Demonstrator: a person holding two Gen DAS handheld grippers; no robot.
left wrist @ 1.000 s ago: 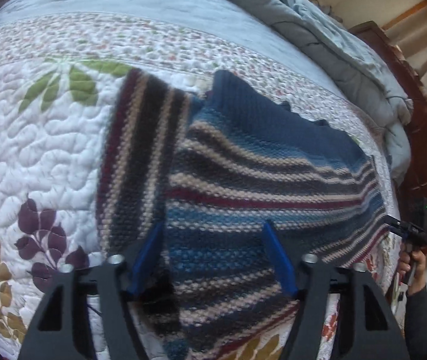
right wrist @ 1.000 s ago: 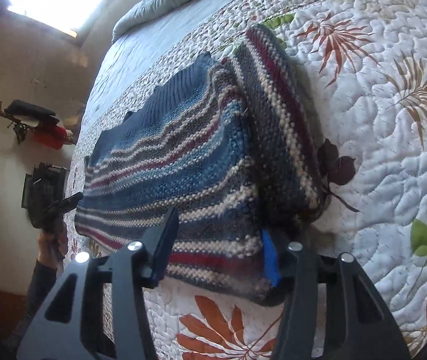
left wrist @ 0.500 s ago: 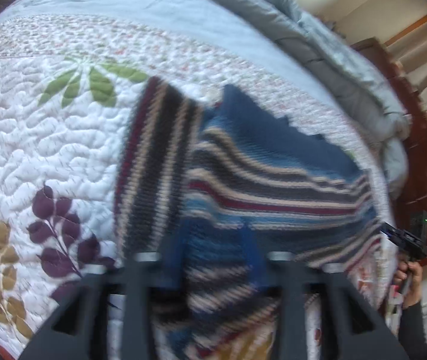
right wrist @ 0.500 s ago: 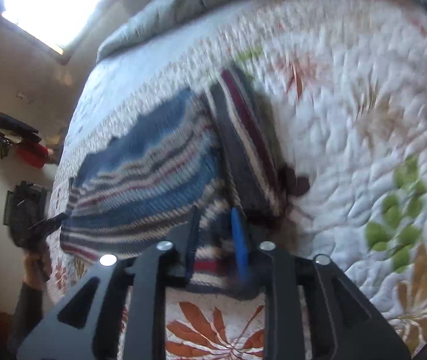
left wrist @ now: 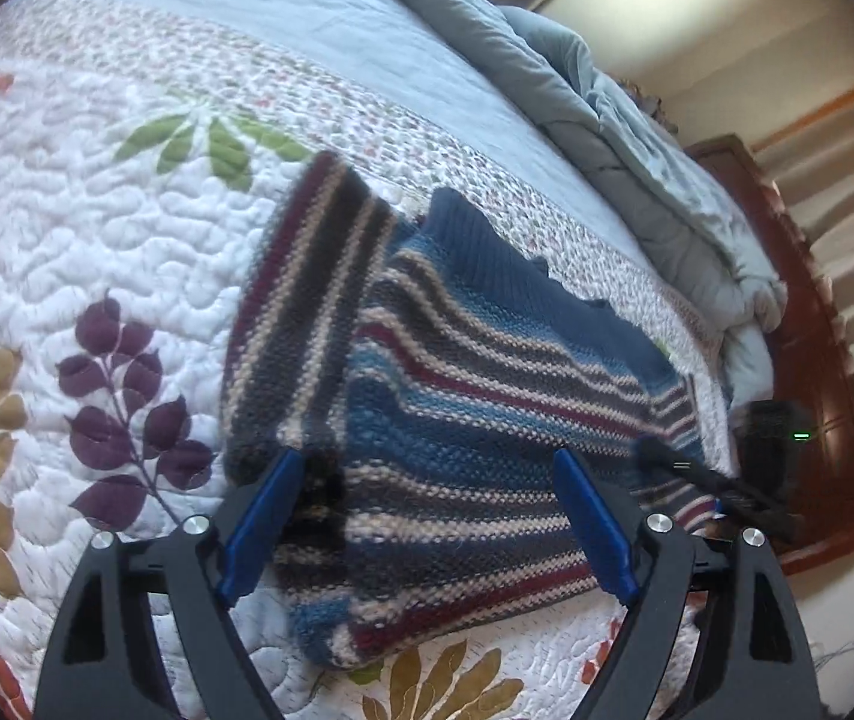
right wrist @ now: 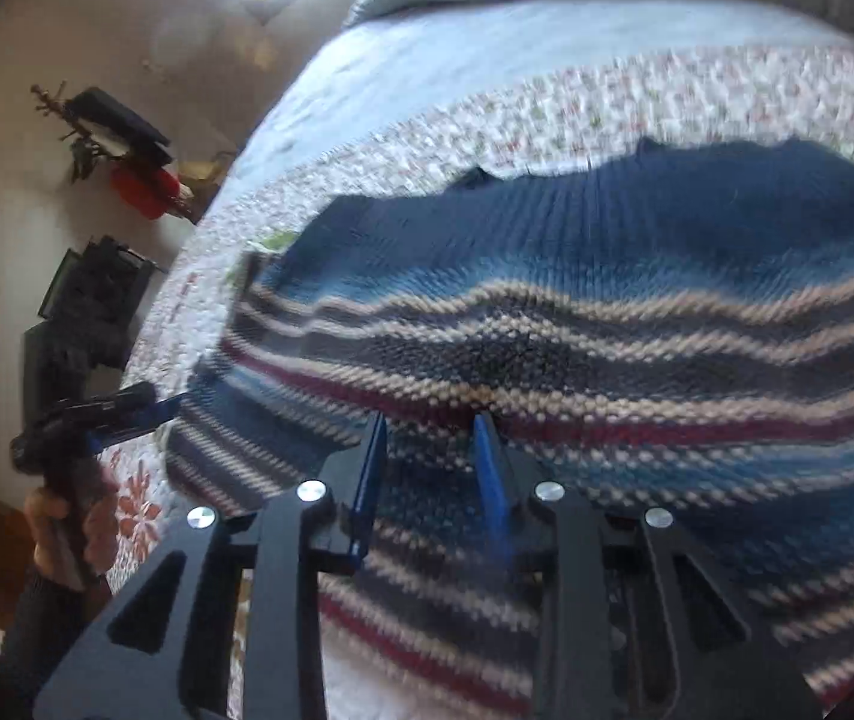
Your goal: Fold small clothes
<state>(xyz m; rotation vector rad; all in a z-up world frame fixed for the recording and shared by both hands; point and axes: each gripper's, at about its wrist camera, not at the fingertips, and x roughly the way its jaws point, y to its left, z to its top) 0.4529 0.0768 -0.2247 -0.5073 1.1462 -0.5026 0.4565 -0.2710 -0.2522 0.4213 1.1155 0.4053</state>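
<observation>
Jaws on the left gripper [left wrist: 427,474] are spread wide and opening further, hovering over the near edge of the striped blue, maroon and cream knitted sweater [left wrist: 487,420] with nothing pinched. The right gripper [right wrist: 430,441] has its jaws narrow and closing over the sweater's middle stripes; can't tell if the pads actually bite the knit. The sweater lies on the white quilted bedspread with leaf prints [left wrist: 67,228], one sleeve folded alongside its body.

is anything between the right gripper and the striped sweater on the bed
Nothing visible. The right gripper hangs directly over the striped sweater, jaws closing, only knit showing between its blue fingers. The quilt around the sweater holds no other loose item.
</observation>
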